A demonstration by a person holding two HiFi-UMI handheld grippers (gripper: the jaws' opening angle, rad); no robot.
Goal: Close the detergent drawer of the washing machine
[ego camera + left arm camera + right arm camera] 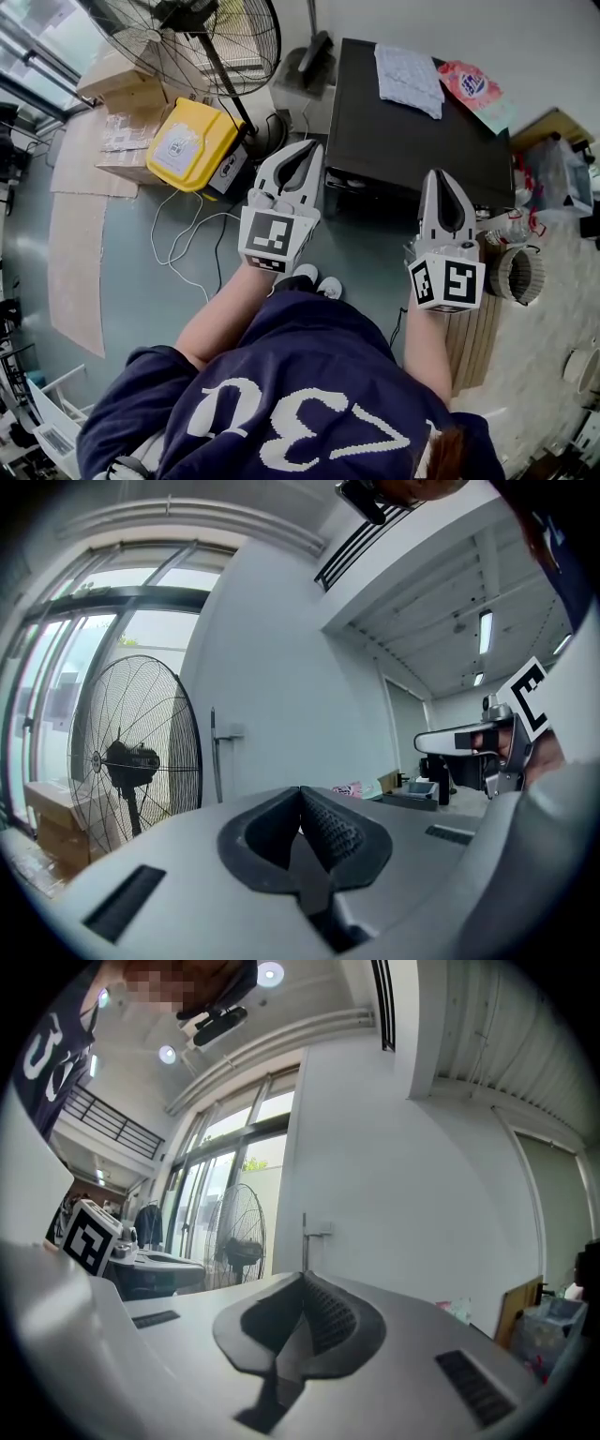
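While you hold both grippers side by side, your left gripper (306, 155) and right gripper (442, 180) each have jaws pressed together on nothing. Just ahead stands the dark-topped washing machine (403, 141), a folded cloth (409, 80) on top; its drawer cannot be made out.

A person is wearing a loose navy top (309, 366) with short sleeves (141, 384); large white numerals (300, 427) are running across the fabric; white shoes (316, 277) are peeking out past it. The left tongs (305, 155) and right tongs (439, 183) are each showing a smooth pale grey shell with dark ribbed pads (328, 827); narrow dark slots (117, 902) are cutting into the shell; each is bearing a white cube (270, 239) printed with black square markers.
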